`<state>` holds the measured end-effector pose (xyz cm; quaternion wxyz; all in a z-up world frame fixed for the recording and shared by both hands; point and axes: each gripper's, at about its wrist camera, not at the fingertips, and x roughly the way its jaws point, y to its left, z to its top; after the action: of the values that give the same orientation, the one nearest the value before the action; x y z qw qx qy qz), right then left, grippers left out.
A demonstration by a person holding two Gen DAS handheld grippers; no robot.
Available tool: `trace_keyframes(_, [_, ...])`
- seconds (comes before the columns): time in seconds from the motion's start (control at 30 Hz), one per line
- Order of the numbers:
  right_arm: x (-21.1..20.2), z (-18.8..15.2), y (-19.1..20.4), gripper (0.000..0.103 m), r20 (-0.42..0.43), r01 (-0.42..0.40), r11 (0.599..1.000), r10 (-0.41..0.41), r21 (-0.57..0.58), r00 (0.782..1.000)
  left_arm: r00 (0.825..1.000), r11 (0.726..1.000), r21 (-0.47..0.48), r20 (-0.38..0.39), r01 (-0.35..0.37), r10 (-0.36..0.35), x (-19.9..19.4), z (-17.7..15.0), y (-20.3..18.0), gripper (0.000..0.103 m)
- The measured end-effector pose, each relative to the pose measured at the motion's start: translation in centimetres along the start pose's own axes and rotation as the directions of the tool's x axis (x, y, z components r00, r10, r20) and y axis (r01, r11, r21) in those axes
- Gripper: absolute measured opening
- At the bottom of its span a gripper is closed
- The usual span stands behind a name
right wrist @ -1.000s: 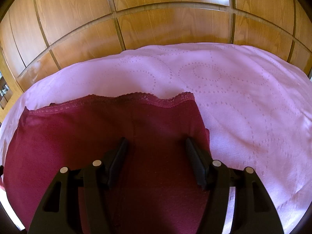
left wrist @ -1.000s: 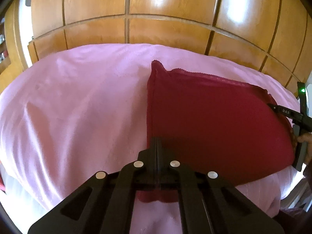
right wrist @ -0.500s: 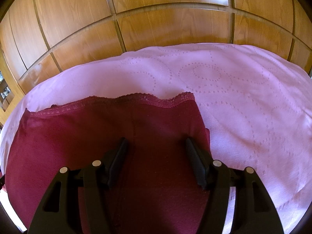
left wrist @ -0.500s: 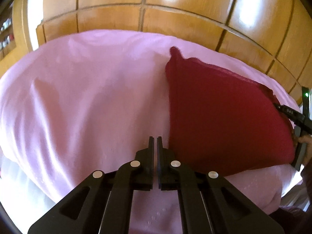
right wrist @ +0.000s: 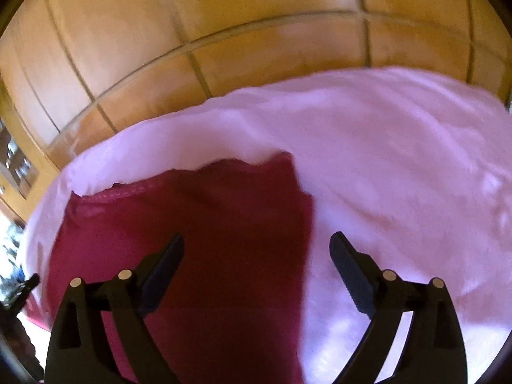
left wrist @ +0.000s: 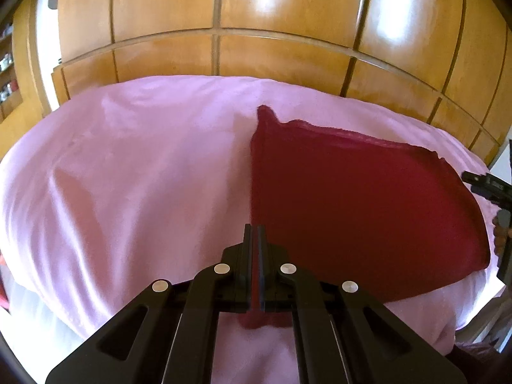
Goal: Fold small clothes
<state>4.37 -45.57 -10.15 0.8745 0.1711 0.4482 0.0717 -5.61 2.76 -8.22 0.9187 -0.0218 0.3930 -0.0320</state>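
Left wrist view: my left gripper (left wrist: 255,240) pinches the dark red knit garment's (left wrist: 352,198) edge.
Right wrist view: my right gripper (right wrist: 256,256) hangs spread above it, over the pink quilted bedspread (right wrist: 400,160).

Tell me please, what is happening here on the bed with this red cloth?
A person is folding a small dark red garment that lies on a pink bedspread, using a handheld gripper in each hand. The left gripper is shut on the garment's near left edge, with red fabric showing between its fingers. The right gripper is open above the garment's right side and holds nothing. Wooden cabinet doors stand behind the bed. The garment looks flat; no fold is visibly under way.
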Motion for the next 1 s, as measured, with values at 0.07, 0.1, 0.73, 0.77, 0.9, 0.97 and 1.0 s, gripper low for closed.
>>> trace_keyframes(0.07, [0.1, -0.8, -1.8, 0.092, -0.034, -0.009, 0.999, 0.011, 0.053, 0.999, 1.0, 1.0, 0.006, -0.003, 0.013, -0.013, 0.3, 0.4, -0.6, 0.0])
trace_keyframes(0.1, [0.4, -1.4, -2.8, 0.09, -0.06, -0.028, 0.996, 0.033, 0.086, 0.998, 1.0, 1.0, 0.011, -0.005, 0.023, -0.023, 0.5, 0.6, -0.9, 0.0])
trace_keyframes(0.73, [-1.2, -2.4, 2.5, 0.026, -0.188, -0.22, 0.975, 0.223, 0.039, 0.956, 0.992, 0.994, -0.007, -0.063, 0.112, -0.112, 5.0, 2.1, -2.3, 0.047])
trace_keyframes(0.77, [-1.8, -2.0, 3.3, 0.025, -0.181, -0.239, 0.97, 0.242, 0.036, 0.953, 0.99, 0.992, -0.013, -0.065, 0.123, -0.124, 5.0, 2.1, -2.2, 0.047])
trace_keyframes(0.9, [-4.0, 0.0, 8.7, 0.025, -0.153, -0.3, 0.954, 0.293, -0.025, 0.944, 0.981, 0.983, -0.04, -0.065, 0.182, -0.184, 5.0, 2.0, -1.5, 0.047])
trace_keyframes(0.97, [-4.4, 0.6, 11.7, 0.024, -0.15, -0.336, 0.94, 0.325, -0.055, 0.934, 0.974, 0.976, -0.058, -0.066, 0.212, -0.215, 5.0, 2.0, -1.0, 0.047])
trace_keyframes(1.0, [-4.4, 0.9, 13.8, 0.024, -0.156, -0.357, 0.931, 0.342, -0.079, 0.927, 0.969, 0.97, -0.067, -0.067, 0.232, -0.236, 5.1, 2.0, -0.8, 0.047])
